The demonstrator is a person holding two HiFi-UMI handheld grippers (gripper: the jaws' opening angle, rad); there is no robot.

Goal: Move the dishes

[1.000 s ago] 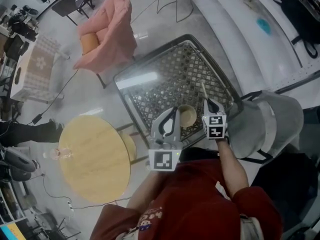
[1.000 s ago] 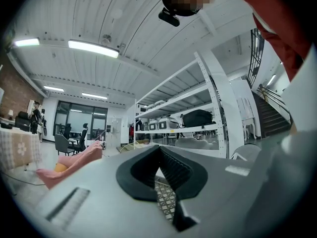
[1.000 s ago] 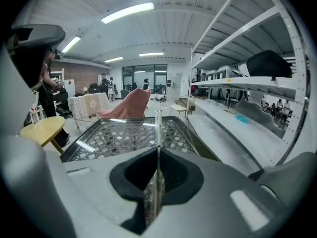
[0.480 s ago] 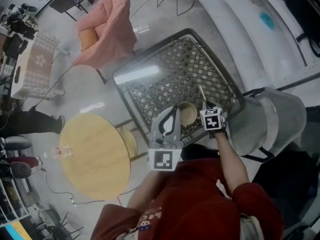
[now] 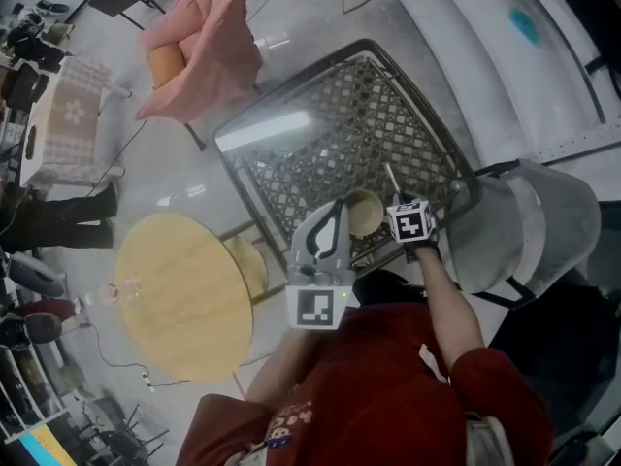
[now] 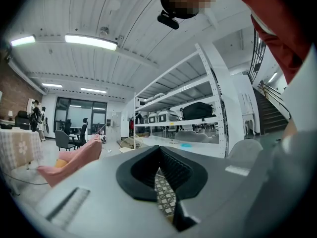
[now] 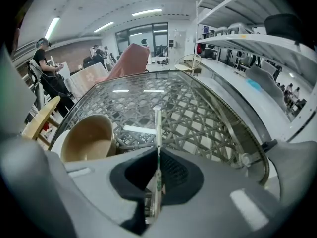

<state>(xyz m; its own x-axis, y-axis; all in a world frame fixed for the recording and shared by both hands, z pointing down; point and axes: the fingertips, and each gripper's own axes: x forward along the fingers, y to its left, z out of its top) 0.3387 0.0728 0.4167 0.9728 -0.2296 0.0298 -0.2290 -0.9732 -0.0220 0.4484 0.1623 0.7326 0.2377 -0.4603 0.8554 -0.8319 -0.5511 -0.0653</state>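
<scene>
- 2 grippers sit over the near edge of the glass-topped lattice table [image 5: 291, 124], both held by a person in a red sleeve [image 5: 456, 357].
- The right gripper [image 5: 397, 200] has its jaws pressed onto a thin white stick [image 5: 389, 177]. In the right gripper view, that stick [image 7: 157, 133] runs up from between the jaws of the right gripper [image 7: 157, 157] and points away across the lattice table [image 7: 198, 108]. It has a small green mark low on its length.
- 1 tan bowl [image 5: 365, 212] stands upright on the table between the 2 grippers, just beside the right one. In the right gripper view the bowl [image 7: 89, 139] lies to the left of the jaws, and a pale rim beneath it may be a plate.
- The left gripper [image 5: 333, 219] is raised, its jaws pointing away from the person. In its own view the left gripper [image 6: 159, 155] has its jaws brought together with nothing between them. Only a narrow slit shows the lattice beyond.
- 1 round wooden table [image 5: 184, 294] stands to the left of the lattice table, a pink chair [image 5: 209, 37] lies beyond it, and a grey chair [image 5: 529, 226] stands to the right.
</scene>
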